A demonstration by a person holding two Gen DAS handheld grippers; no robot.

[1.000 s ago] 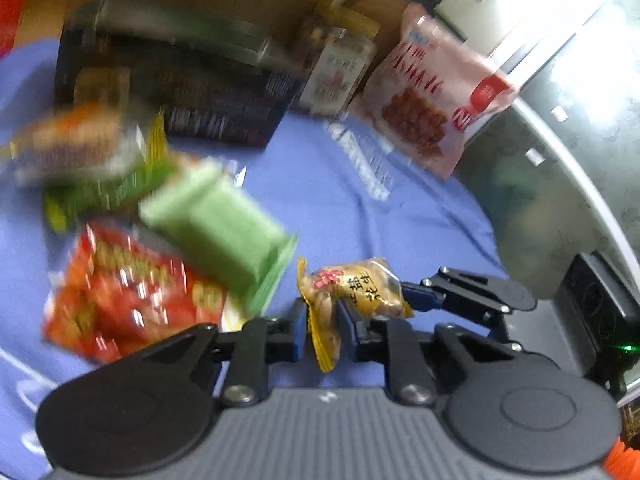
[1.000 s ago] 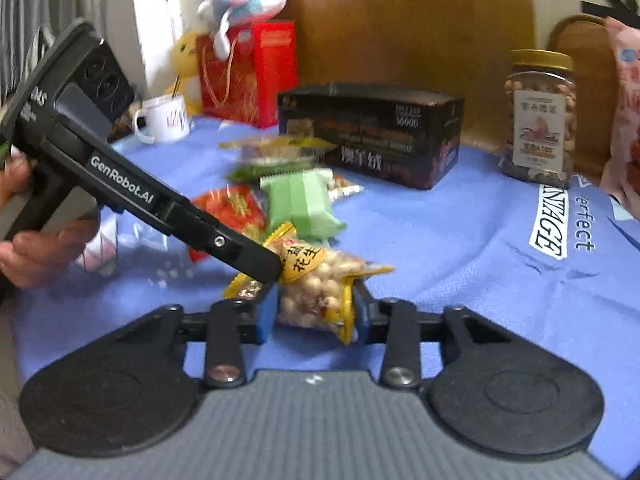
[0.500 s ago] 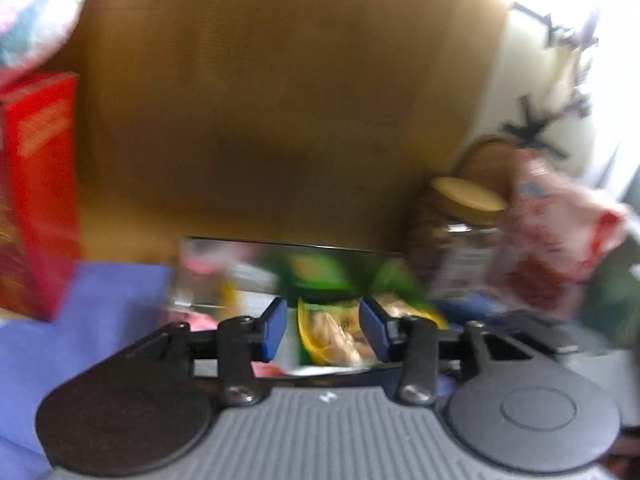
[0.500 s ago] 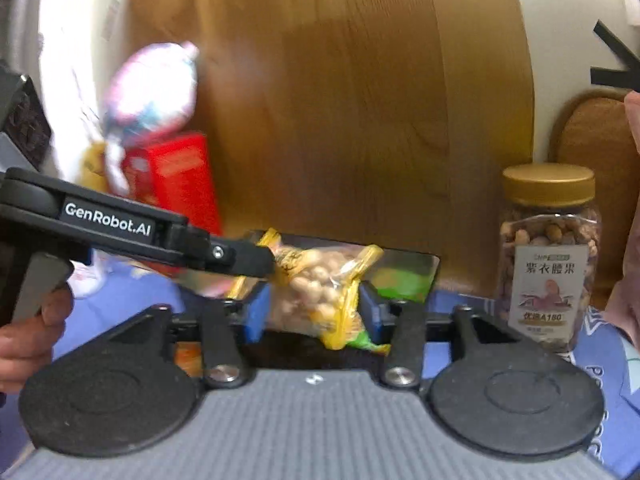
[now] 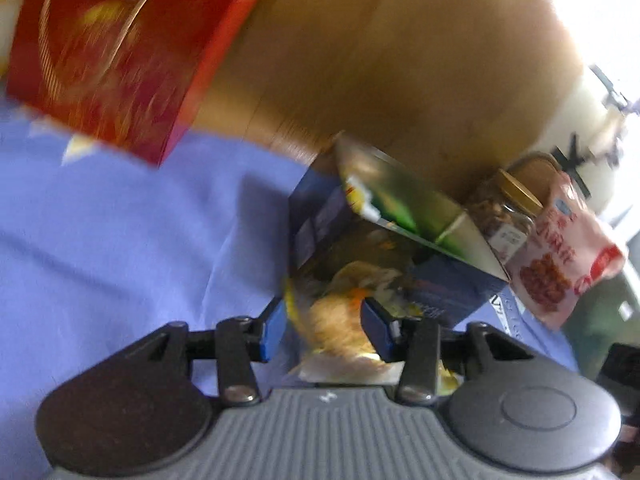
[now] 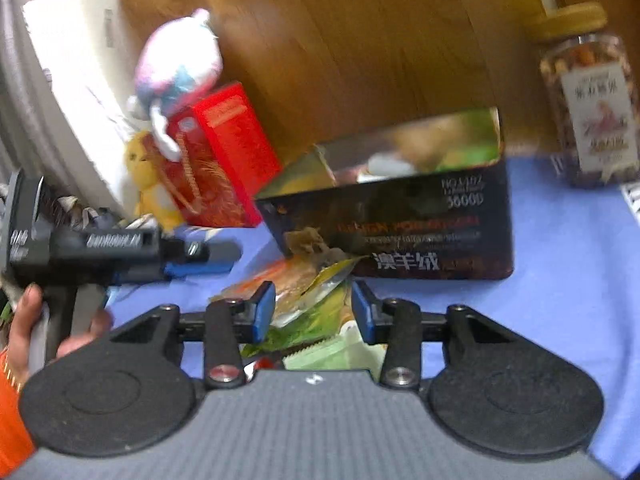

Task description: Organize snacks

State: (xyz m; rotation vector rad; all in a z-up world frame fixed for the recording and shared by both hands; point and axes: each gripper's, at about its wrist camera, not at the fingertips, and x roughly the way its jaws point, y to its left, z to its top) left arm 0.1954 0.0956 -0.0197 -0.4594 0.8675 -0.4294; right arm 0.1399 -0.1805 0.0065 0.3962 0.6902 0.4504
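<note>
My left gripper [image 5: 325, 330] is open, its jaws apart, with blurred snack packets [image 5: 340, 332] lying between and below them on the blue cloth. It also shows in the right wrist view [image 6: 200, 258], empty, left of the dark open box [image 6: 400, 220]. My right gripper [image 6: 313, 311] is open above a loose pile of snack packets [image 6: 308, 304] in front of the box. The peanut packet is not between either pair of jaws. The box shows in the left wrist view [image 5: 320, 224] with its shiny flap up.
A red box [image 6: 224, 152] with plush toys stands at the back left. A nut jar [image 6: 592, 108] stands at the back right. A pink snack bag [image 5: 560, 256] leans beside the jar. A wooden board rises behind the blue cloth [image 5: 120, 240].
Both grippers held the yellow peanut packet and lifted it toward the box. Now both are open without it, and both have swung down over the table.
</note>
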